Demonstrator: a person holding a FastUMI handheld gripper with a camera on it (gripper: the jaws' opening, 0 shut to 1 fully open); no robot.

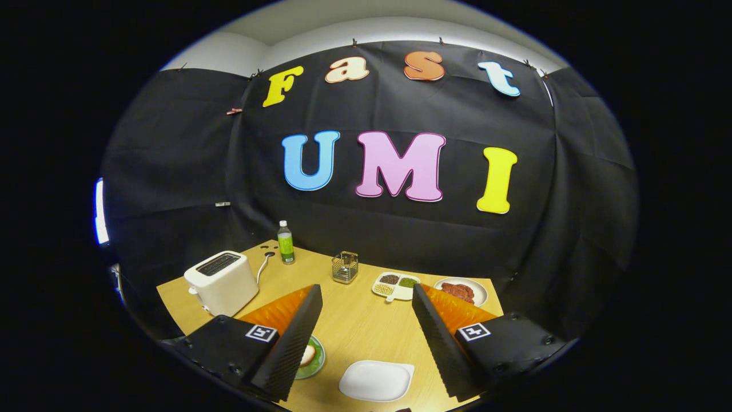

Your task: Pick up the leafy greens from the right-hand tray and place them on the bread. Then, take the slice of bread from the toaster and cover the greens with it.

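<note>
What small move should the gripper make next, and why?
Probably tip the open gripper down and toward its right side to bring the greens into view. Its fingers hold nothing and hang above the light wooden table, with the white square plate between them. No leafy greens can be made out yet; the white toaster stands beyond the left finger.

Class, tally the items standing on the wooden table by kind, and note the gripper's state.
Toaster: 1
Bottle: 1
Wire basket: 1
Plates and trays: 4
Total: 7
The gripper is open above the table, holding nothing.
</note>
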